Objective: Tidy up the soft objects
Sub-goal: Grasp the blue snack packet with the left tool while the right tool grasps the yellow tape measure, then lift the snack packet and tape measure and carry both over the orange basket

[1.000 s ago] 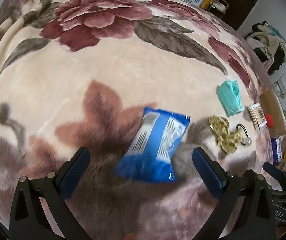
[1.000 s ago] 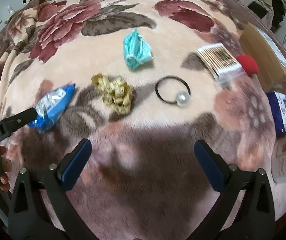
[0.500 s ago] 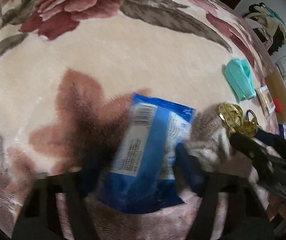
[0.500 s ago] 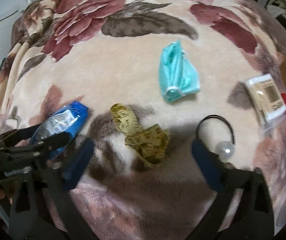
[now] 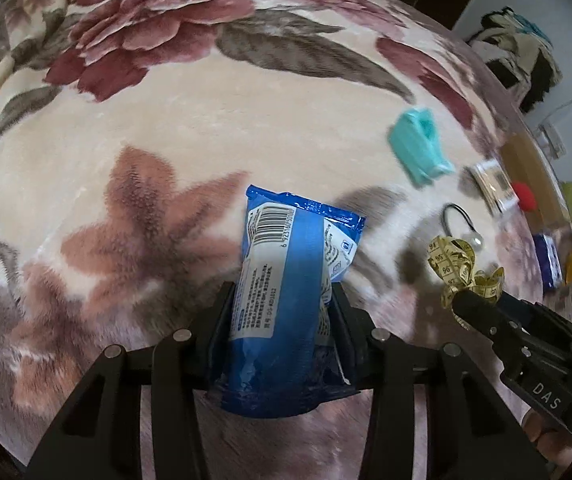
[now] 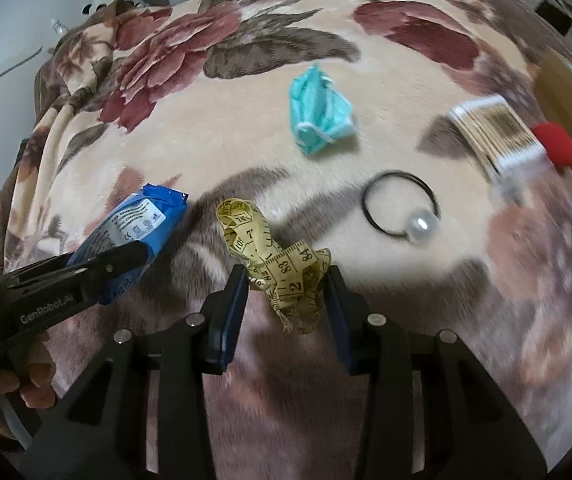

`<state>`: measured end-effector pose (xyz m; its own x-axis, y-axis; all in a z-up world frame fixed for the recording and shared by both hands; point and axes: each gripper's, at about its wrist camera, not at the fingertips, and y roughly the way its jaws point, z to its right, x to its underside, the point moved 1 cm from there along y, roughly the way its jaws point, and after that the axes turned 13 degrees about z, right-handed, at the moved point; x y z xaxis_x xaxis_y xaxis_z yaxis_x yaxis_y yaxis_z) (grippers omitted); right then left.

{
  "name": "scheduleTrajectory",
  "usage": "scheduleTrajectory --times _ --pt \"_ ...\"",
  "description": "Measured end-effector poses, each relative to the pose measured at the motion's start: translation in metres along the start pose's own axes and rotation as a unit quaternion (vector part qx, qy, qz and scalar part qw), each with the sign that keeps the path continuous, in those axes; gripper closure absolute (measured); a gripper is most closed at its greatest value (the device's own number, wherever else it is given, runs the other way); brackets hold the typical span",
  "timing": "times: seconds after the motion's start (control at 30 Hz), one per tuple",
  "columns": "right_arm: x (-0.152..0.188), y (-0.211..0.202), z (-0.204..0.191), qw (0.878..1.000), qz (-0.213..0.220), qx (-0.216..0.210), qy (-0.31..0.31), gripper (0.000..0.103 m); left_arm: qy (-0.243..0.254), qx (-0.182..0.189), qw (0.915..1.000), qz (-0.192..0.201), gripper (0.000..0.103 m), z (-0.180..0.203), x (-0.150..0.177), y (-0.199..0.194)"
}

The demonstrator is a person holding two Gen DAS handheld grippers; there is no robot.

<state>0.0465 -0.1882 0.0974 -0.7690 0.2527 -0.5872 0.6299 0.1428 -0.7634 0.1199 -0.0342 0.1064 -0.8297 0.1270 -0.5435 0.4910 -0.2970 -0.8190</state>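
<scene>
A blue plastic packet (image 5: 282, 288) with a barcode label lies on the floral blanket (image 5: 206, 120). My left gripper (image 5: 282, 308) has its jaws closing, and both pads press the packet's sides. A crumpled yellow tape measure (image 6: 282, 272) sits between the pads of my right gripper (image 6: 286, 292), whose jaws are closing too and touch the bundle on both sides. The left wrist view shows the tape measure (image 5: 458, 264) at the right gripper's tip (image 5: 466, 304). In the right wrist view the packet (image 6: 138, 220) lies under the left gripper (image 6: 134, 256).
A teal face mask (image 6: 320, 112) lies further back on the blanket. A black hair tie with a pearl (image 6: 402, 208) is to the right of the tape. A cotton swab pack (image 6: 494, 132), a red ball (image 6: 556, 146) and a cardboard box (image 6: 566, 92) line the right edge. A hand (image 6: 34, 376) holds the left gripper.
Both grippers went from wide open to nearly closed. The left moved over the blue packet and closed onto it; the right advanced to the yellow tape measure and closed around it.
</scene>
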Motion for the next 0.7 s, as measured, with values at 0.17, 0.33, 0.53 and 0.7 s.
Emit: scheduleTrajectory --times 0.17,0.33,0.53,0.7 --pt "0.012 -0.022 0.018 1.000 0.002 0.016 0.025 0.063 0.013 0.011 0.9998 -0.001 0.057 0.023 0.012 -0.013" --pt "0.022 -0.042 0.033 0.999 0.008 0.028 0.039 0.063 0.023 0.015 0.9996 -0.008 0.057 0.041 0.026 -0.020" --pt "0.029 -0.059 0.042 0.998 0.016 0.032 0.051 0.063 0.039 0.022 0.9990 -0.008 0.057 0.061 0.035 -0.029" --pt "0.029 -0.072 0.049 0.997 0.025 0.034 0.057 0.063 0.050 0.028 0.9984 -0.006 0.057 0.076 0.037 -0.035"
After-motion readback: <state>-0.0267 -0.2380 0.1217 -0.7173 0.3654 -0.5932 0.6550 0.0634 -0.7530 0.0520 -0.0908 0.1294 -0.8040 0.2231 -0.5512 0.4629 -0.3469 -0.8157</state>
